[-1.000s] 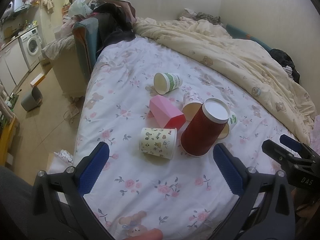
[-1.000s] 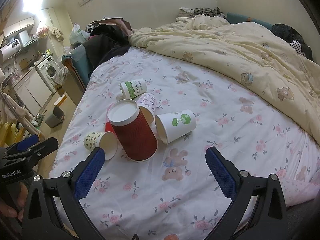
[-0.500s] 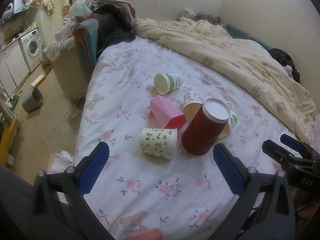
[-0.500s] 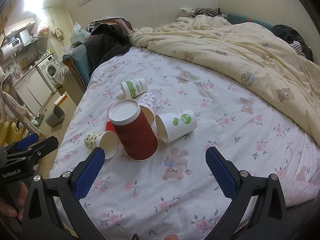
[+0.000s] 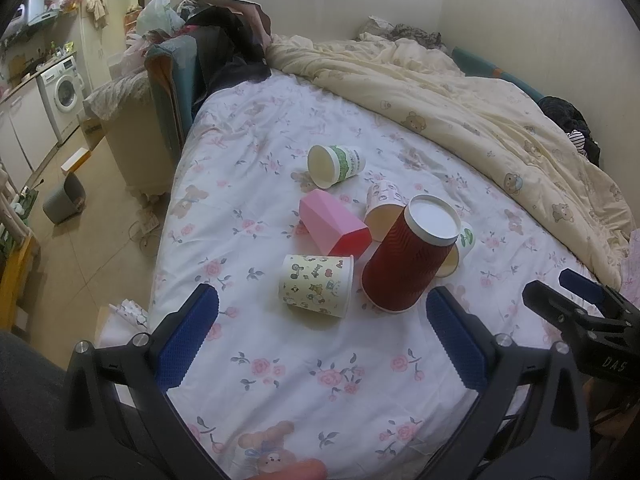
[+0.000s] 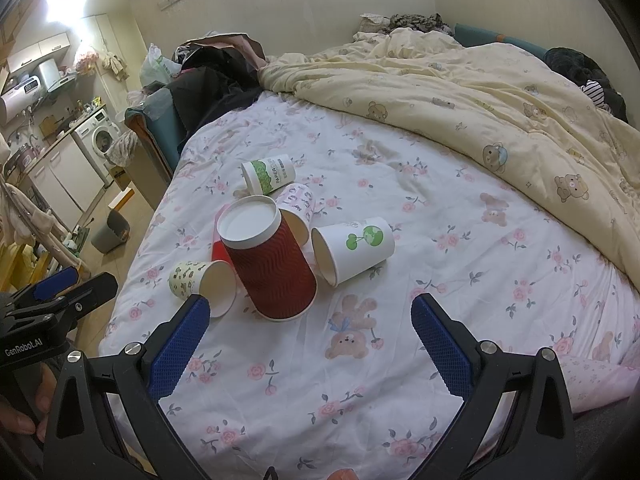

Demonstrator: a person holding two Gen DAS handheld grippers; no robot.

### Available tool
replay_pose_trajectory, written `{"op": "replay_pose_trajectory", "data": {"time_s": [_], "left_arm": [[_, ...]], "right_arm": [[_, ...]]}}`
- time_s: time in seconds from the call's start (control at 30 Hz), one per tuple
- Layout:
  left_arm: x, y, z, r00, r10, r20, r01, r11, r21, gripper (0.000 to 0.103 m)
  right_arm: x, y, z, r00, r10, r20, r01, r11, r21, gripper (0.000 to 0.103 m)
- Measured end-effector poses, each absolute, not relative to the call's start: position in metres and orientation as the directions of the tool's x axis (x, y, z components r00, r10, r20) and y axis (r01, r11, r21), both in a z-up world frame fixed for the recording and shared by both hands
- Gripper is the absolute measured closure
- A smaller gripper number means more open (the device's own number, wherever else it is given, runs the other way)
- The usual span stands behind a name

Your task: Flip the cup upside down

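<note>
A: Nearest the cameras?
B: Left gripper and right gripper, both with jaws spread wide, holding nothing, hovering above the near edge of the bed. Right gripper also seen at the right margin of the left wrist view, left gripper at the left margin of the right wrist view.

A: Position of the task item?
B: Red ribbed cup stood upside down on the floral sheet, mouth down, white base up, slightly tilted. Located just beyond the jaws, untouched by either.

A: Neighbouring items?
B: Cartoon-print cup lay on its side just beside the red cup on the left. Pink cup lay on its side behind it. White cup with green tree print lay on its side on the right, mouth toward the red cup. Patterned white cup lay behind the red cup, contact not determinable.

A: Farther back?
B: Green-banded paper cup lay on its side, apart from the cluster. Cream bear-print duvet bunched across the far side of the bed.
</note>
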State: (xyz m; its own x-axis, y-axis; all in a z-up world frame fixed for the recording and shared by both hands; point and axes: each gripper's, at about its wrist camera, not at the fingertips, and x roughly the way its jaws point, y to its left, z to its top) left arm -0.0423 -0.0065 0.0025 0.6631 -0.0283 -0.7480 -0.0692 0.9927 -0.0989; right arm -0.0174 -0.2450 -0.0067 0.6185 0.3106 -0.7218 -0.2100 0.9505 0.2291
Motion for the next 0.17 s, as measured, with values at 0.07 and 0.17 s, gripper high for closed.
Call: {"op": "replay_pose_trajectory", "data": {"time_s": [0.07, 0.17], "left_arm": [[-0.043, -0.0061, 0.0021, 0.662, -0.035, -0.749, -0.067, 0.992, -0.106, 0.0], [-0.043, -0.0075, 0.0014, 0.661, -0.047, -0.749, -0.059, 0.992, -0.115, 0.0]], "right_arm": [[-0.0175, -0.2447, -0.007, 0.619, 0.311, -0.722, -0.211, 0.95, 0.229, 0.0], [-0.0197, -0.2416, -0.0087, 0.615, 0.316, -0.722, -0.218, 0.949, 0.229, 0.0]]}}
